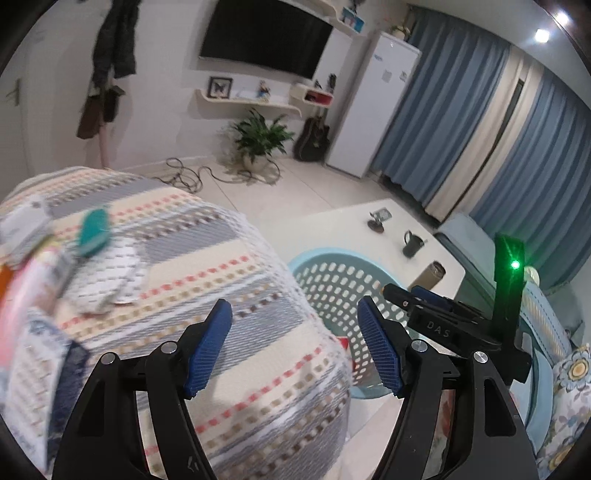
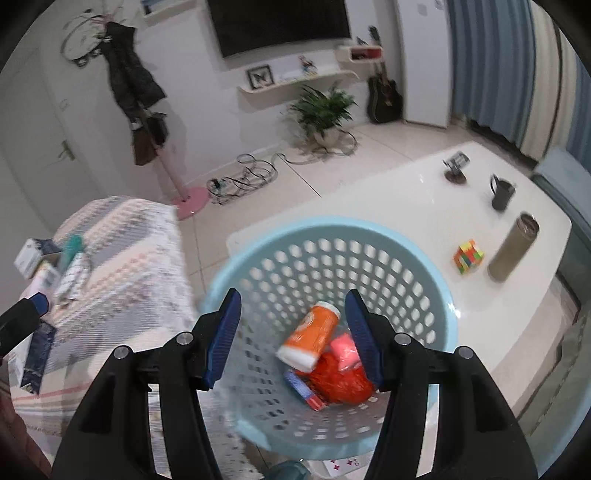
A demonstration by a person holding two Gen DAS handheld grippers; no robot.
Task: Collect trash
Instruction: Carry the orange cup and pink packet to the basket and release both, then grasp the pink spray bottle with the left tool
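Above, both the left hand-held gripper (image 1: 293, 347) and right hand-held gripper (image 2: 293, 336) gape wide, empty.

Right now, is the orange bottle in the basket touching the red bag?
Touching. The right wrist view shows the orange bottle lying against the crumpled red bag in the blue basket, no gap.

Even, bright indoor light comes from ceiling spotlights (image 1: 542, 35), with soft glare on the white surface (image 2: 406, 206). Fisheye bending and dark vignetting ring both views. Clutter left of the left hand-held gripper (image 1: 295, 347) is motion-blurred.
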